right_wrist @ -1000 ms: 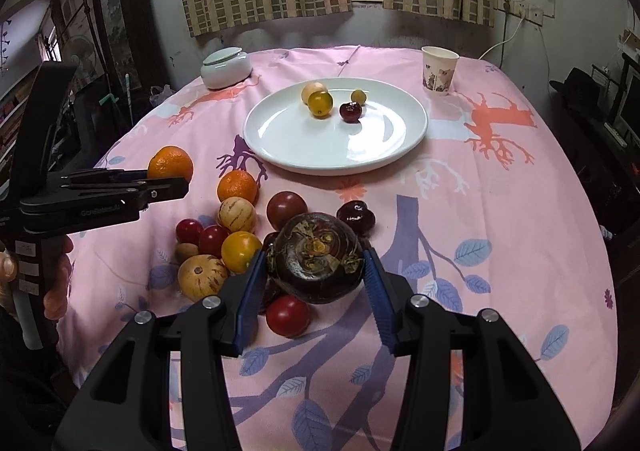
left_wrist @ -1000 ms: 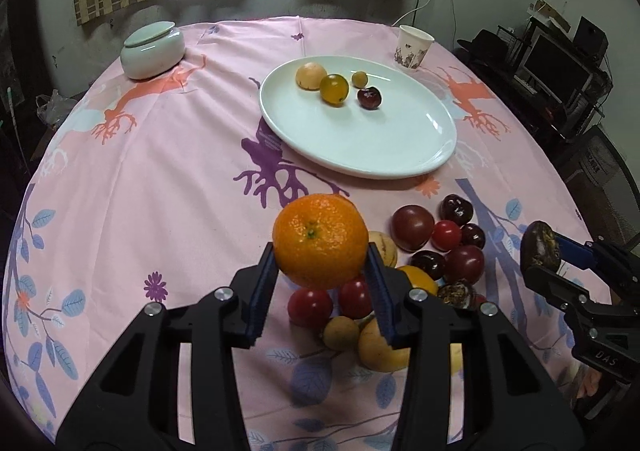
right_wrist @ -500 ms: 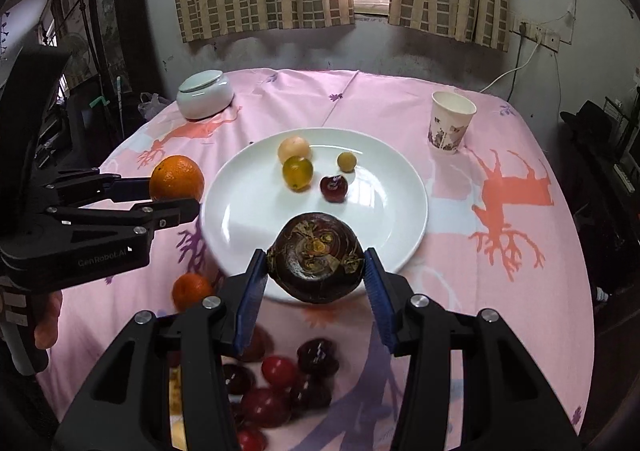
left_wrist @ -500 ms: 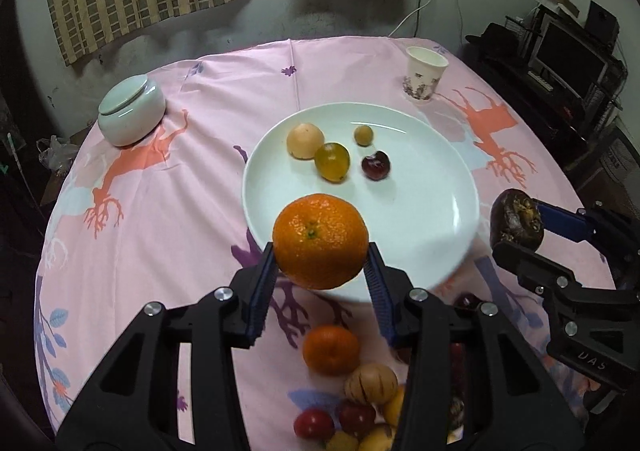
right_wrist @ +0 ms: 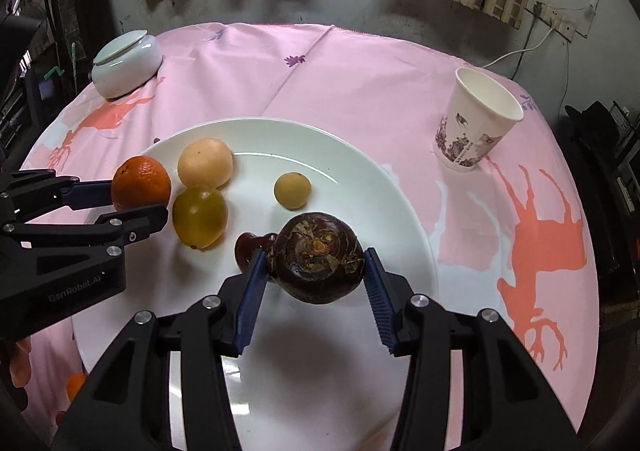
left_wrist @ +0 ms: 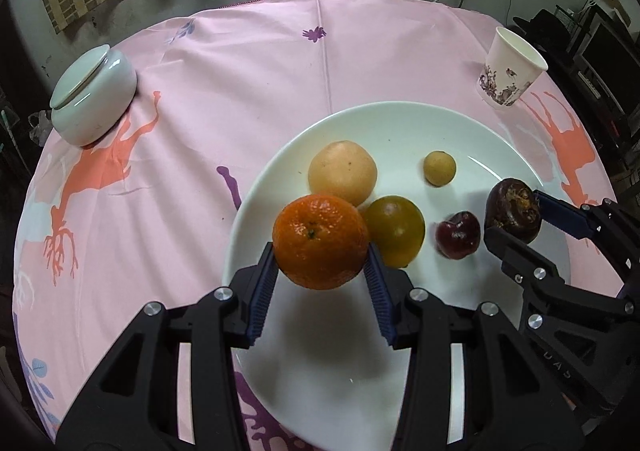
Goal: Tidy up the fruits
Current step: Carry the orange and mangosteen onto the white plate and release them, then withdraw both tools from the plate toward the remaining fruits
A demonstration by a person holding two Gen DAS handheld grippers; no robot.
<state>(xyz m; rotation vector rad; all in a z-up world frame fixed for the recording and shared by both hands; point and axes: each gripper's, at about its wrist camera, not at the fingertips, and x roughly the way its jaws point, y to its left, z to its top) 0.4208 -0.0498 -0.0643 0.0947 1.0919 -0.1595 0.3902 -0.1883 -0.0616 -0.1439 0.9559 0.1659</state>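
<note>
Over the white plate (left_wrist: 400,119), the left gripper (left_wrist: 320,271) pinches an orange (left_wrist: 320,241) between its blue pads, the fruit raised above the plate's left side and casting a shadow on the bare porcelain below. To its right, the right gripper (right_wrist: 316,275) is clamped on a dark purple mangosteen (right_wrist: 318,257), likewise held above the plate. On the plate lie four fruits: a pale peach-coloured one (left_wrist: 342,173), a green-yellow one (left_wrist: 396,231) just in front of it, a small tan one (left_wrist: 440,168) apart to the right, and a dark red one (left_wrist: 458,234) just beside the mangosteen. The plate sits on a pink printed tablecloth (left_wrist: 240,71). A lidded white bowl (left_wrist: 94,95) stands at the far left and a paper cup (left_wrist: 510,69) at the far right, both well apart from the plate.
</note>
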